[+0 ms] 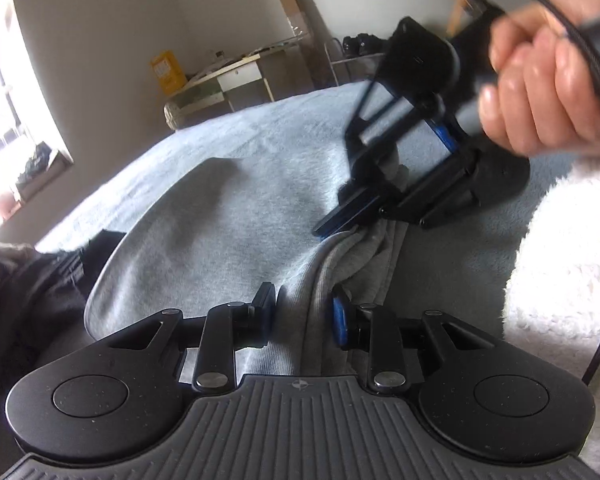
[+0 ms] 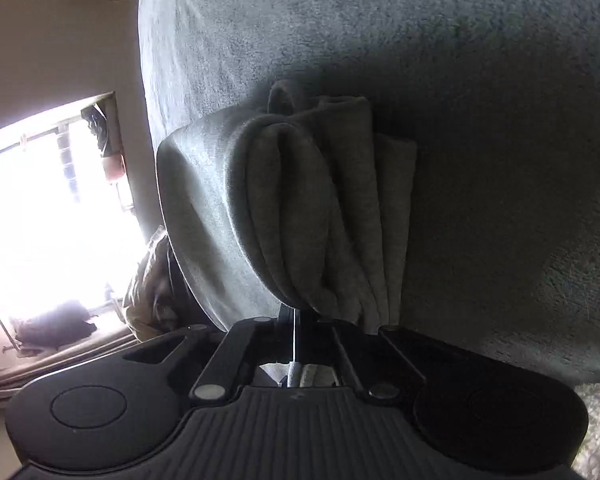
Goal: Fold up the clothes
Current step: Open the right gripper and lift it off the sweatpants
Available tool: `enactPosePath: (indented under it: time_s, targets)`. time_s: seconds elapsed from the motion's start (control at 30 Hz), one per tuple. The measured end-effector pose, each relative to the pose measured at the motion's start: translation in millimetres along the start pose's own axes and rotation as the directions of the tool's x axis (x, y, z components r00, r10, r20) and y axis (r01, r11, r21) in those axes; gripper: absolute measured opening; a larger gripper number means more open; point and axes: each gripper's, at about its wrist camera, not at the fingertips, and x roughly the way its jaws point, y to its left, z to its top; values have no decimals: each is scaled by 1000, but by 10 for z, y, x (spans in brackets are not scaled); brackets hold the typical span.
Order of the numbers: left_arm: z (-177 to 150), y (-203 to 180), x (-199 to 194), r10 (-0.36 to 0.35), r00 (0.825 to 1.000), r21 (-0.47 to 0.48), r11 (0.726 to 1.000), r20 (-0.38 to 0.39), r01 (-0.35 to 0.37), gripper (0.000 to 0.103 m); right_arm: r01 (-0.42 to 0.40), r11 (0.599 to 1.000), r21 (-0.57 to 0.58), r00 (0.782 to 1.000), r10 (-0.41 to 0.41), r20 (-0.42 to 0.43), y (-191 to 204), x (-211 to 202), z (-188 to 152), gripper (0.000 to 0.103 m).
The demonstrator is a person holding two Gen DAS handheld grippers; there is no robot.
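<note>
Far left in the left wrist view, a dark clothes pile (image 1: 32,280) is seen at the bed edge, just beside the grey garment (image 1: 204,240). The garment is spread on the pale blue blanket (image 1: 284,128) covering the bed, its rounded left edge lying flat, its right part gathered into a ridge of folds. The left tongs (image 1: 304,312) are set partly open, the ridge passing between the pads; a firm grip is not shown. Further right, the right tongs (image 1: 340,220) are held by a hand (image 1: 548,80) and are closed on the bunched fabric; in the right wrist view the right tongs (image 2: 295,320) are seen narrow, nearly shut, with layered grey folds (image 2: 300,208) hanging ahead of them.

Step judged: a fold in progress, an edge lifted and carried across the body of the garment. Next move is judged to call for both tongs travelling together, so the layers land aligned, not twisted.

Open blanket is available beyond and right of the garment. A white fluffy throw (image 1: 572,240) limits the right side; the bed edge and dark pile limit the left.
</note>
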Motion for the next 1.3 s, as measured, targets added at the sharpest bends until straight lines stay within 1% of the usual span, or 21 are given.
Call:
enactPosePath:
  time_s: [0.07,0.13,0.2,0.27,0.3,0.37,0.4,0.5,0.57,0.67,0.7,0.73,0.8,0.83,0.9,0.97,1.0,1.07,1.1,1.2,1.3]
  targets:
    - [-20,149,-88,-44,999,-94,995,13,45,32,18,999,-45,1000,-17,13,64,-13,-6,0]
    - [-48,355,-197,-85,995,-235,968,49,94,34,26,998,-54,999,-25,19,86,43,3,0]
    - [-76,561,-306,-119,989,-368,918,90,144,36,20,999,-45,1000,-19,22,69,45,-1,0]
    - [-104,767,-415,-147,980,-492,848,136,195,37,19,999,-51,999,-17,28,39,12,-25,0]
    - [-115,826,-403,-145,980,-527,827,137,196,37,18,998,-54,999,-16,31,24,-5,-37,0]
    - [-135,900,-316,-129,985,-570,803,115,171,37,23,997,-68,999,-20,41,40,-3,-63,0]
    - [-146,883,-241,-131,987,-566,809,88,158,37,25,997,-74,999,-22,46,49,-2,-75,0]
    - [-222,691,8,-148,989,-507,853,-7,124,37,31,996,-85,998,-26,58,65,7,-107,0]
    - [-267,581,13,-118,993,-471,876,-2,103,37,39,996,-83,997,-33,63,84,7,-131,0]
    - [-297,621,1,-123,992,-493,863,5,109,37,64,995,-70,995,-59,75,209,-21,-196,1]
    - [-304,644,2,-128,992,-501,858,7,114,37,71,992,-105,995,-63,81,297,-40,-234,7]
    - [-309,661,3,-132,991,-507,854,8,118,38,77,987,-142,994,-65,87,388,-59,-272,16]
    - [-321,686,8,-136,991,-520,845,12,122,38,90,972,-216,993,-70,100,568,-98,-350,27]
    - [-325,686,7,-134,991,-527,841,14,121,39,85,965,-248,994,-64,91,632,-74,-370,28]
    - [-341,684,8,-129,991,-538,834,18,118,39,110,959,-260,992,-88,93,651,-14,-385,29]
    - [-345,680,11,-127,992,-547,829,18,116,40,142,966,-214,987,-123,99,530,54,-350,28]
    - [-345,678,12,-126,992,-552,826,17,114,40,129,976,-174,988,-112,103,436,68,-342,26]
    - [-333,686,13,-127,992,-554,825,13,113,40,85,992,-98,991,-74,107,264,-3,-356,25]
    - [-326,693,8,-129,992,-555,824,9,113,41,90,991,-99,991,-79,108,239,-45,-362,25]
    - [-309,724,-2,-139,990,-573,811,0,114,42,153,977,-151,984,-137,116,452,-61,-422,28]
    - [-306,741,-10,-147,989,-594,796,-5,115,44,162,944,-289,982,-124,146,696,-117,-504,29]
